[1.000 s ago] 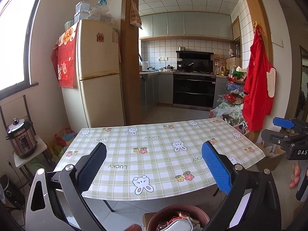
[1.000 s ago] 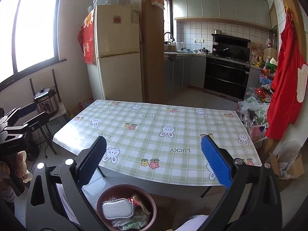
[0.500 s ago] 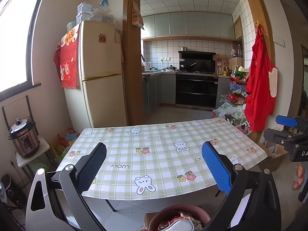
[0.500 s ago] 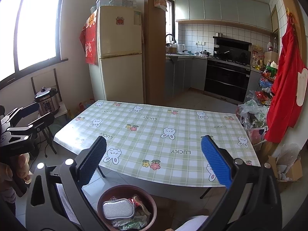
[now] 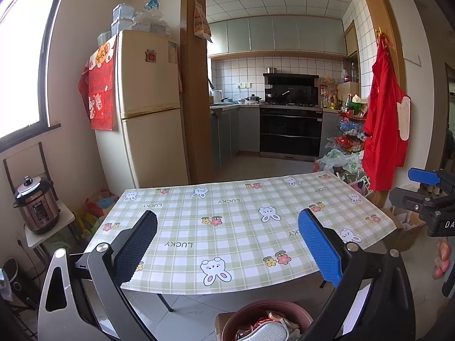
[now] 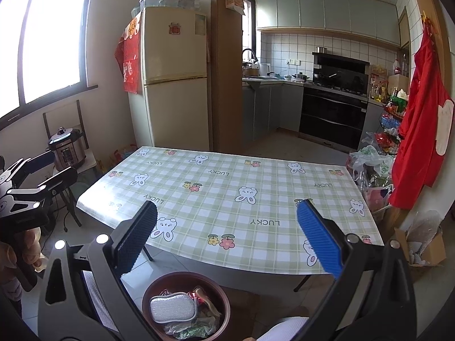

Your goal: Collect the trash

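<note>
**A:** Where does the trash sit relative to the two claws?

**B:** Below and in front of both. It is all in the brown round bin (image 6: 186, 304), which stands on the floor at the near edge of the surface (image 6: 227, 199). In the right wrist view the bin lies low between the fingers, a little left of centre; in the left wrist view only its rim (image 5: 267, 307) shows at the bottom, right of centre. So the bin sits between the two claws, and I judge the right one has the fuller line to it.

**A:** What is inside?

**B:** A silvery padded pouch (image 6: 173, 308) lying flat on top, long axis running left to right, with red wrappers (image 6: 196, 295) and crumpled clear-and-green plastic (image 6: 190, 329) beside and under it.

**A:** And on the checked cloth?

**B:** I can see no loose trash on it in either view. By my reading, the collecting looks done or nearly so.

**A:** The claws themselves?

**B:** The left claw (image 5: 227, 244) is spread wide, black pad and blue pad well apart, nothing between them and touching nothing. The right claw (image 6: 227, 241) is the same: spread wide, empty, held above the bin and short of the surface's edge.

**A:** Can each see the other?

**B:** Yes. The right claw shows at the left view's right border, and the left claw (image 6: 37, 173) at the right view's left border, a hand (image 6: 17, 255) beneath it.
</note>
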